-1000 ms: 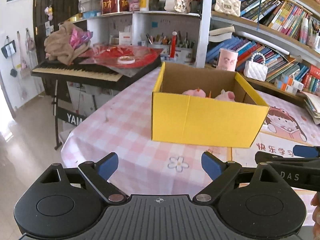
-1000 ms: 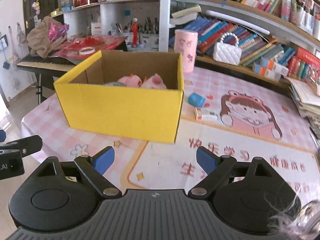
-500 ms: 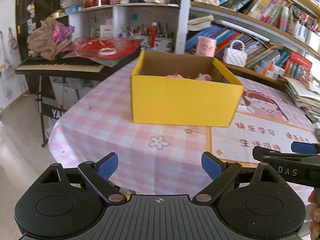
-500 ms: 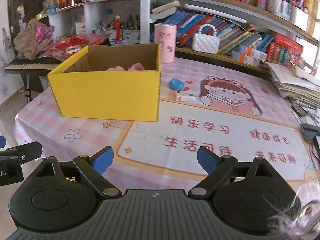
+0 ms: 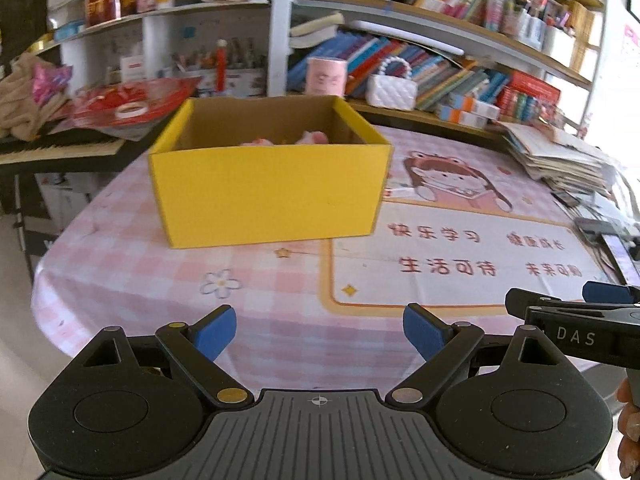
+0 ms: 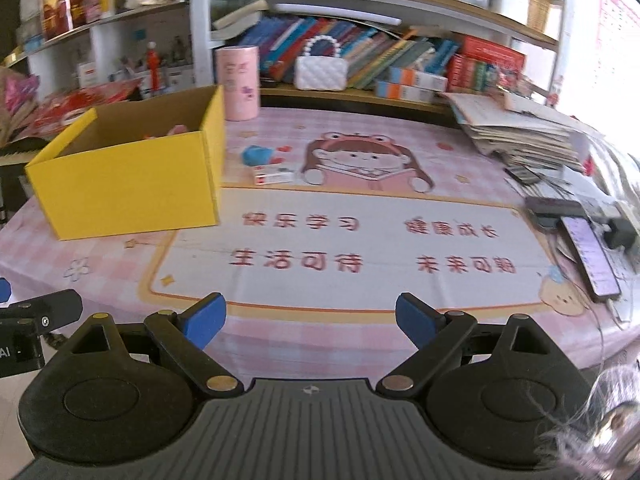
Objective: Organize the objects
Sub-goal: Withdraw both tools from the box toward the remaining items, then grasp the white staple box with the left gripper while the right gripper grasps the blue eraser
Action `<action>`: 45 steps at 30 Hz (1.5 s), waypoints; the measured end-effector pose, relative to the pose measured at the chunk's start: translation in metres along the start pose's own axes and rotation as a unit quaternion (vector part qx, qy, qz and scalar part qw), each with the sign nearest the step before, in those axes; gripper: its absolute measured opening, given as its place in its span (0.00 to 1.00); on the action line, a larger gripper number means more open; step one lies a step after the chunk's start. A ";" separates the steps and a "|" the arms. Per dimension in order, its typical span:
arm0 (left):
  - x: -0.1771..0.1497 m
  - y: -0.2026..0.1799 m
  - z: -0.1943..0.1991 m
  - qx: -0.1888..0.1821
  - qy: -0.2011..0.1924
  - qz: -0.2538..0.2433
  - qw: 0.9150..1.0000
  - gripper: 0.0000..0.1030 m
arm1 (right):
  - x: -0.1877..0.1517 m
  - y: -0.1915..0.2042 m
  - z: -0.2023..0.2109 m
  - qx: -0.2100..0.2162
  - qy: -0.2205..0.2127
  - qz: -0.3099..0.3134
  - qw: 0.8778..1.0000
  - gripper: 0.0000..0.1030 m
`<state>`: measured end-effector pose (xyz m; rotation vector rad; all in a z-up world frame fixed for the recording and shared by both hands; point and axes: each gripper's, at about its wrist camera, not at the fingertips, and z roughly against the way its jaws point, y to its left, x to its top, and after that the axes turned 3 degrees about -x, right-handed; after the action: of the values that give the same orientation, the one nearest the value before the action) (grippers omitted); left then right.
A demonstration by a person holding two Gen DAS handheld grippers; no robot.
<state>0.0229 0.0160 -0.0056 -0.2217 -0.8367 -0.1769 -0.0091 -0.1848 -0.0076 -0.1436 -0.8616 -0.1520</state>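
A yellow cardboard box (image 5: 264, 196) stands open on the pink tablecloth, with pink toys (image 5: 312, 137) inside; it also shows in the right wrist view (image 6: 128, 184). A small blue object (image 6: 256, 155) and a small white-and-red box (image 6: 274, 177) lie on the cloth right of the yellow box. My left gripper (image 5: 318, 334) is open and empty, near the table's front edge. My right gripper (image 6: 310, 322) is open and empty, also at the front edge; its side shows in the left wrist view (image 5: 576, 332).
A pink cylinder (image 6: 238, 82) and a white handbag (image 6: 320, 70) stand behind the box by the bookshelves. A stack of papers (image 6: 520, 132) and a phone (image 6: 590, 256) lie at the right. A keyboard piano (image 5: 60, 148) stands left of the table.
Both grippers have pulled back from the yellow box and swung to the right, so more of the table shows. Both stay open and empty.
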 end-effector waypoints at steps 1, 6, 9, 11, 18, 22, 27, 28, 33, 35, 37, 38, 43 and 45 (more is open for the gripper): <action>0.001 -0.002 -0.002 -0.003 0.002 -0.002 1.000 0.90 | -0.001 -0.003 0.000 -0.004 0.001 -0.002 1.000 0.89; 0.005 -0.014 -0.014 -0.020 0.009 -0.011 1.000 0.90 | -0.002 -0.016 -0.004 -0.022 0.006 -0.011 1.000 0.90; 0.009 -0.022 -0.021 -0.029 0.012 -0.016 0.999 0.90 | 0.000 -0.023 -0.009 -0.031 0.010 -0.016 0.999 0.90; 0.011 -0.027 -0.025 -0.034 0.014 -0.021 0.999 0.90 | 0.002 -0.028 -0.011 -0.036 0.012 -0.019 0.999 0.90; 0.020 -0.041 -0.042 -0.041 0.019 -0.028 0.999 0.90 | 0.008 -0.041 -0.023 -0.045 0.016 -0.024 0.999 0.90; 0.024 -0.049 -0.052 -0.041 0.021 -0.032 0.998 0.90 | 0.013 -0.049 -0.035 -0.046 0.019 -0.025 0.998 0.90; 0.031 -0.061 -0.068 -0.042 0.024 -0.034 0.998 0.90 | 0.021 -0.060 -0.049 -0.043 0.019 -0.025 0.999 0.90; 0.032 -0.064 -0.071 -0.042 0.025 -0.034 0.998 0.90 | 0.023 -0.063 -0.052 -0.043 0.018 -0.025 0.999 0.90; 0.045 -0.081 -0.091 -0.039 0.028 -0.032 0.998 0.90 | 0.037 -0.079 -0.069 -0.034 0.018 -0.025 0.999 0.90; 0.050 -0.088 -0.099 -0.037 0.027 -0.032 0.998 0.90 | 0.044 -0.087 -0.077 -0.029 0.017 -0.023 0.999 0.90; 0.055 -0.097 -0.107 -0.033 0.027 -0.033 0.999 0.90 | 0.051 -0.095 -0.086 -0.024 0.015 -0.020 0.999 0.90; 0.057 -0.102 -0.111 -0.031 0.026 -0.032 0.999 0.90 | 0.055 -0.099 -0.089 -0.022 0.014 -0.018 1.000 0.90; 0.070 -0.123 -0.133 -0.002 0.019 -0.026 0.999 0.89 | 0.074 -0.123 -0.110 -0.002 0.005 -0.013 1.000 0.88; 0.075 -0.130 -0.143 0.013 0.017 -0.018 1.000 0.89 | 0.081 -0.133 -0.117 0.008 -0.001 -0.016 1.000 0.87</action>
<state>0.1432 -0.1524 -0.0258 -0.1789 -0.8083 -0.2037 0.1052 -0.3427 -0.0124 -0.1151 -0.8670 -0.1753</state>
